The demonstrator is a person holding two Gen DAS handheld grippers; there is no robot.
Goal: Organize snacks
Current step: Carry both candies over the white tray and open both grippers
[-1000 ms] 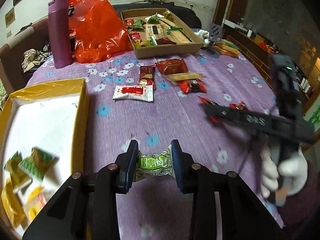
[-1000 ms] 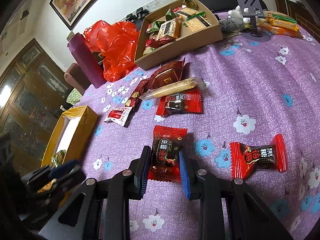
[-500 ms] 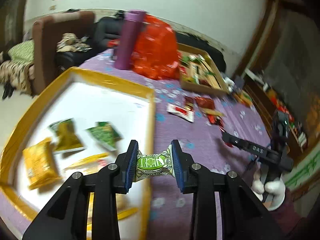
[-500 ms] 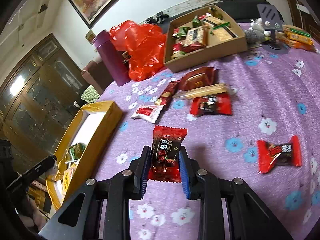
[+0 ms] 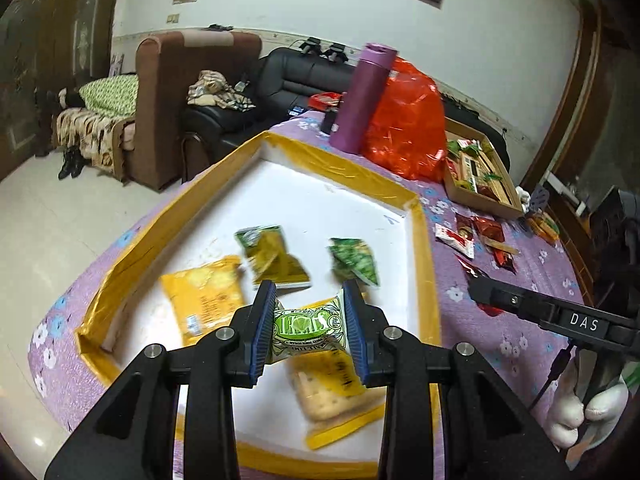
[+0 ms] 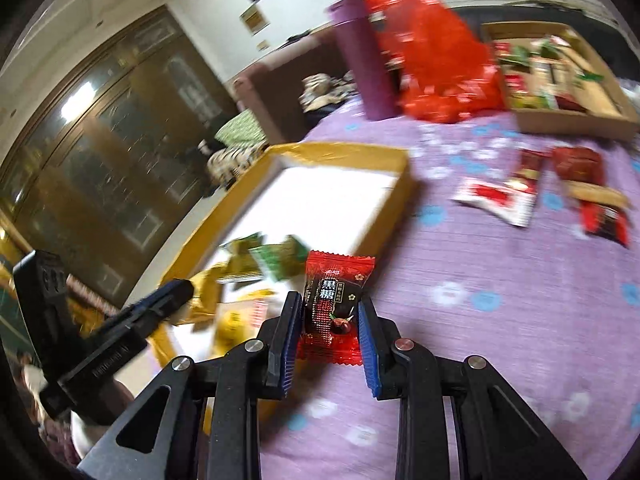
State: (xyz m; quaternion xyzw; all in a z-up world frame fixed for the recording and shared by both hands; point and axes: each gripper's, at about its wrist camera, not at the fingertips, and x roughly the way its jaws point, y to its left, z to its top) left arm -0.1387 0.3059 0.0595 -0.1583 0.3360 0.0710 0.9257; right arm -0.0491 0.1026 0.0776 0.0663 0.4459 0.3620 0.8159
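Note:
My left gripper (image 5: 307, 330) is shut on a green-wrapped candy (image 5: 308, 328) and holds it above the yellow-rimmed white tray (image 5: 423, 264). The tray holds green packets (image 5: 272, 256), a yellow packet (image 5: 204, 300) and a cracker pack (image 5: 334, 394). My right gripper (image 6: 327, 338) is shut on a red candy packet (image 6: 334, 310) and holds it over the purple cloth beside the tray's (image 6: 352, 152) right rim. The right gripper also shows in the left wrist view (image 5: 540, 312), and the left gripper in the right wrist view (image 6: 120, 336).
Loose red snack packets (image 6: 520, 192) lie on the purple flowered tablecloth (image 6: 500, 280). A cardboard box of snacks (image 5: 476, 176), a red plastic bag (image 5: 404, 124) and a purple bottle (image 5: 362, 96) stand at the far side. Sofas and floor lie beyond the table's left edge.
My left gripper carried the green candy leftward from over the cloth to above the tray. My right gripper carried the red candy left toward the tray's rim.

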